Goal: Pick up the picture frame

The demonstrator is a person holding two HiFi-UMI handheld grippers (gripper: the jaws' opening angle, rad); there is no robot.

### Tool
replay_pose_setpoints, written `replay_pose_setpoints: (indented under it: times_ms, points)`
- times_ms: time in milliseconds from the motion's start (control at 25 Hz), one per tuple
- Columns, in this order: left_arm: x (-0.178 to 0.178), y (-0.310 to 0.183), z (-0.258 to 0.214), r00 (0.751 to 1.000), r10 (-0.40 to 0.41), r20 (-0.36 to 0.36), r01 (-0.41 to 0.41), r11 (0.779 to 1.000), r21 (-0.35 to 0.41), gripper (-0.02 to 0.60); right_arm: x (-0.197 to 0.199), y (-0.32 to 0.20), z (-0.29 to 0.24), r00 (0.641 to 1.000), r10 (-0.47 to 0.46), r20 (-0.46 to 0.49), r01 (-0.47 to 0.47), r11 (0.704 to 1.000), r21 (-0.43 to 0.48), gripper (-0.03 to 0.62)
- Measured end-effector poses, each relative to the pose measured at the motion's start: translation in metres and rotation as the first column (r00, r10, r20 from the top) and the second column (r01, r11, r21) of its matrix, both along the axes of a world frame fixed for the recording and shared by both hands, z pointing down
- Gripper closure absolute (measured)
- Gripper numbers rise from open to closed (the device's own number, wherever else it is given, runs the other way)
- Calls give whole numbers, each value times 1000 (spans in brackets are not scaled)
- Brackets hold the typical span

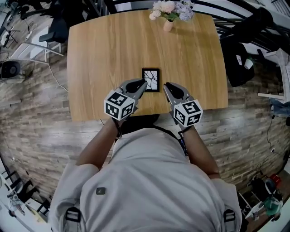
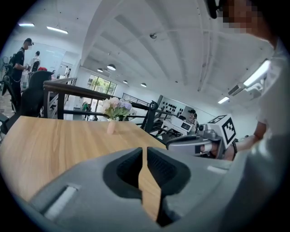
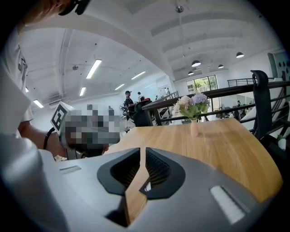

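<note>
A small black picture frame (image 1: pixel 151 79) with a white, dark-lined picture lies flat on the wooden table (image 1: pixel 104 54), near its front edge. My left gripper (image 1: pixel 143 84) points at the frame's lower left corner, and its tips seem to overlap the frame's edge. My right gripper (image 1: pixel 166 85) sits just right of the frame's lower right corner. Each gripper's jaws stand a narrow slit apart with only table wood showing between them, as the left gripper view (image 2: pixel 145 152) and the right gripper view (image 3: pixel 143 152) show. Neither holds anything.
A small vase of flowers (image 1: pixel 170 11) stands at the table's far edge, also ahead in both gripper views (image 2: pixel 113 113) (image 3: pixel 194 111). A dark bag or chair (image 1: pixel 238 63) sits off the table's right side. People stand in the far background.
</note>
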State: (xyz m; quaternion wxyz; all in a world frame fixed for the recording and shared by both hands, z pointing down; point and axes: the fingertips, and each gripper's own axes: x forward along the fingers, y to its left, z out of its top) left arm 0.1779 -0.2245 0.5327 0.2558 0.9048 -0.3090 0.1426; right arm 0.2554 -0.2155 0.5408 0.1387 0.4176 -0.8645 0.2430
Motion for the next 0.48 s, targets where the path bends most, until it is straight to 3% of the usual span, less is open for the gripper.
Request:
replay_pose_setpoints:
  times_ms: [480]
  points:
    - [-9,-25,84,999,-30,38,37,979,-202,506,4,-25,74,999,18,-27,-22,986,-163,519]
